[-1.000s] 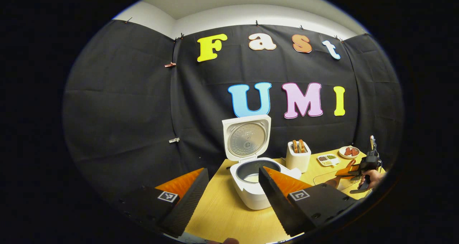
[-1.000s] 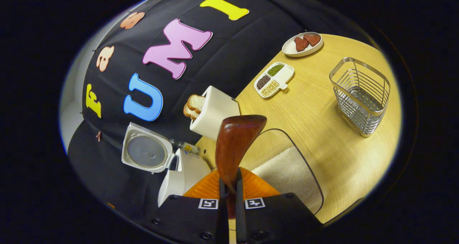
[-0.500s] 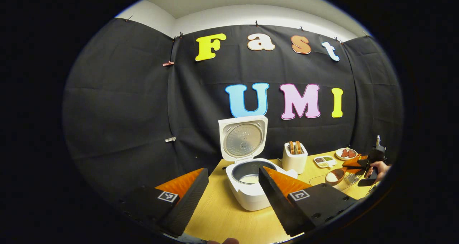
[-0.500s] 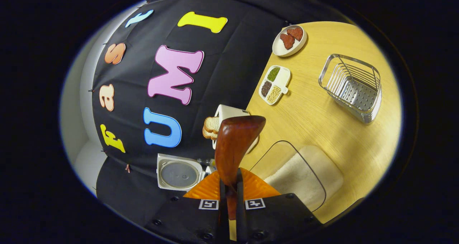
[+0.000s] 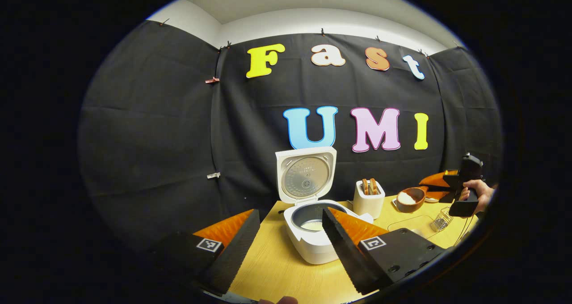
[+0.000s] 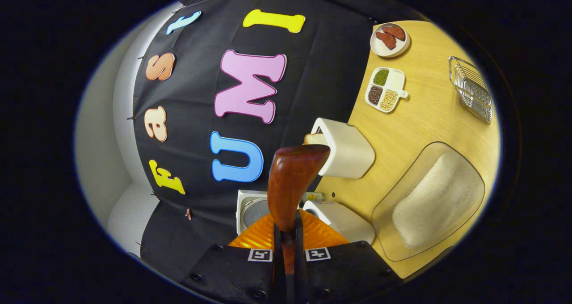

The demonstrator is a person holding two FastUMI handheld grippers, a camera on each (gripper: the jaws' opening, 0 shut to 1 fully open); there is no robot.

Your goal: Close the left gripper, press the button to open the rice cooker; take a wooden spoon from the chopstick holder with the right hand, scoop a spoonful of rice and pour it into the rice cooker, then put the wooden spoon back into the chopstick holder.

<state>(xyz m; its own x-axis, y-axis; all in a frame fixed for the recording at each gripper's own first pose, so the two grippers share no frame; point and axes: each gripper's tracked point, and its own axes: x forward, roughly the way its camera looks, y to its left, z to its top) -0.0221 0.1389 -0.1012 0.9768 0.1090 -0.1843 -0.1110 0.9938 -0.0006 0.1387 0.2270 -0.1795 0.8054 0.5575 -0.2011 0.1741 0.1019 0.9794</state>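
Wooden spoon [image 6: 292, 179] is pinched by its handle in your right tongs [image 6: 288, 250], jaws pressed tight on it. In the left gripper view the spoon [image 5: 409, 199] hangs in the air at far right, bowl loaded with rice, level, above the table [image 5: 286, 268] and well apart from the rice cooker [image 5: 310, 232]. Cooker lid is up, pot open, some rice already at the bottom.

Left tongs [image 5: 288, 246] are spread wide, holding nothing, near the cooker's front.

Risks from here, as I judge them:
- Roll your wrist on the way over and the rice slides out onto the table before it reaches the pot.
- Grip is near the handle's end, so the loaded bowl has leverage; the spoon may pivot between the jaws if you move fast.
- Toaster [image 5: 368, 199] sits between spoon and cooker. Carry too low and you clip it.
- Raised lid stands behind the pot. Overshoot and the spoon hits it.
- Left tongs sit near the pot; keep them out of the pour path.
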